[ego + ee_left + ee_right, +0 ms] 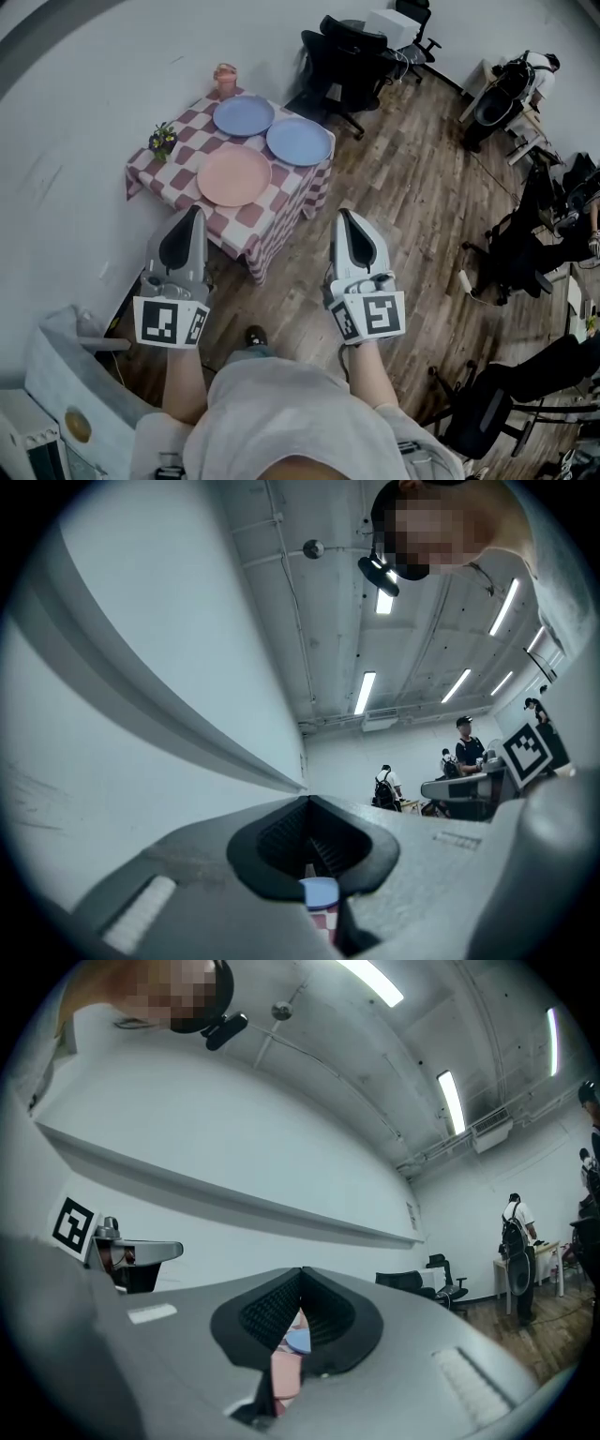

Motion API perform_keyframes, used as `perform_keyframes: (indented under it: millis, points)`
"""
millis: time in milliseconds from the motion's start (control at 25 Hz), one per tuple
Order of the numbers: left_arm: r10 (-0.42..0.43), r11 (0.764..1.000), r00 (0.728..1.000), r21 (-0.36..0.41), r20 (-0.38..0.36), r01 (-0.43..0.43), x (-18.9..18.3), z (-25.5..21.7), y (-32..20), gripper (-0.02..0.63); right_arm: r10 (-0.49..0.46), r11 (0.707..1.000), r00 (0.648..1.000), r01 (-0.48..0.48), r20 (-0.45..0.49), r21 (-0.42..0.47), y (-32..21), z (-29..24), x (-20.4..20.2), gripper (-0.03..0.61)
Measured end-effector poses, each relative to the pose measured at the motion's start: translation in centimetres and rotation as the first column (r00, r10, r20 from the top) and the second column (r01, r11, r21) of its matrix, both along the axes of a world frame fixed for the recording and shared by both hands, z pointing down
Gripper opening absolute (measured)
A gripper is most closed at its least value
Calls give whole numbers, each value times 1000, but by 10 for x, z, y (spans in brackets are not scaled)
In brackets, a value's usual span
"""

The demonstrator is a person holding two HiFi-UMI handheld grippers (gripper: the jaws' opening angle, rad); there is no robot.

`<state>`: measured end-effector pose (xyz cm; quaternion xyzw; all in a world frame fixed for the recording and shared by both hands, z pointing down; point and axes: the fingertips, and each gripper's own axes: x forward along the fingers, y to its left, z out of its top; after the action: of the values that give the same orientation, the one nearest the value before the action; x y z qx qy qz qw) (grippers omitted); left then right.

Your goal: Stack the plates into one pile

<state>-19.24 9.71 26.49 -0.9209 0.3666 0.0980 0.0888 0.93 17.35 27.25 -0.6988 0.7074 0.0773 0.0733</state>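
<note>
Plates are sitting unstacked on the checked table point(183, 159), ahead of both tips: pink plate point(233, 176) nearest, right blue plate point(298, 141) and far blue plate point(243, 115) beyond it. Left gripper point(192, 217) and right gripper point(345, 217) are hanging short of the table, jaws pressed together, holding nothing. Reads as the approach step; next move is calling for jaws opening, then pinching one rim.

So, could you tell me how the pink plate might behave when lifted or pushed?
The pink plate looks rigid and matte, probably plastic, so likely light and unbending. Its shallow rim gives little to grip, so it could slip. Pushed, it might drag the checkered cloth.
</note>
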Motion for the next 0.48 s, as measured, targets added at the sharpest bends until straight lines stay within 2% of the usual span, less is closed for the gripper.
perform_keyframes:
  millis: [240, 480]
  points:
    - [2, 1000, 1000, 31, 25, -2, -12, 6, -43, 5, 15, 1000, 1000, -15, 1, -17, -42, 11, -15, 2]
    - [35, 999, 999, 25, 5, -35, -19, 14, -69, 5, 43, 999, 998, -44, -39, -25, -65, 16, -24, 2]
